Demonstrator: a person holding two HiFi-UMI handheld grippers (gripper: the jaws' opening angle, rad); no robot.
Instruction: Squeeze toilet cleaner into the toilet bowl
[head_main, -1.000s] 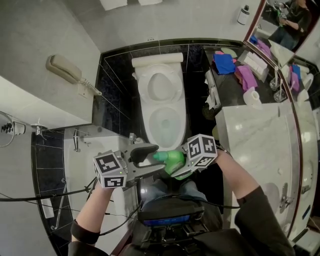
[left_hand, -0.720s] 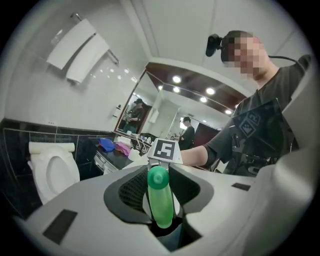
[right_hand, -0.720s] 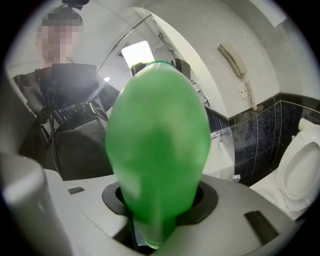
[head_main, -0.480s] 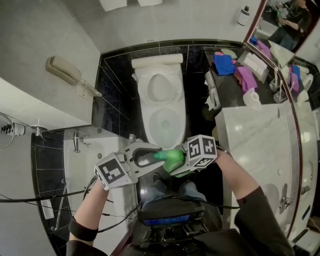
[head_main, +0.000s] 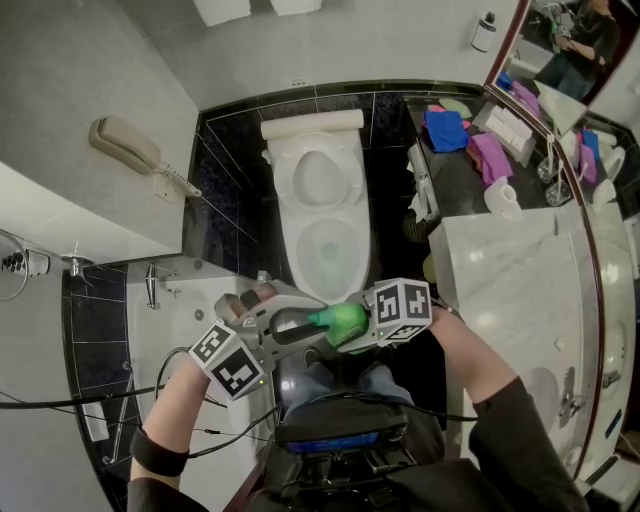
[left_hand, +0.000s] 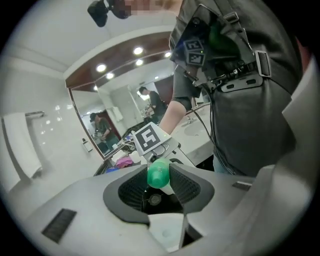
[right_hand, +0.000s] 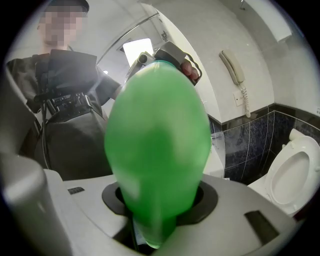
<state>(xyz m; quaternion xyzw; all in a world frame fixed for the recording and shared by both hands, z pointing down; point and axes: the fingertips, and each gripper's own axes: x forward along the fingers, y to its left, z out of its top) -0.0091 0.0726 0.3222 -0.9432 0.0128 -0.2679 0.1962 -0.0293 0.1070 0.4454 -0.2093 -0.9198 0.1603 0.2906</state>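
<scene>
— On the left gripper (left_hand: 159, 172), what have the fingers got?
— They have just been closing. Now they clench the green cap (left_hand: 158, 174) of the toilet cleaner bottle (right_hand: 157, 150), pads pressed to either side of it.
— And the right gripper (right_hand: 160, 210)?
— Its fingers grasp the bottle's green body, which fills that gripper's view. The bottle lies roughly level between the two grippers, in front of the person's lap, close to the front rim of the open toilet bowl (head_main: 290, 235). A marble surface (head_main: 510, 270) stands to the right.
</scene>
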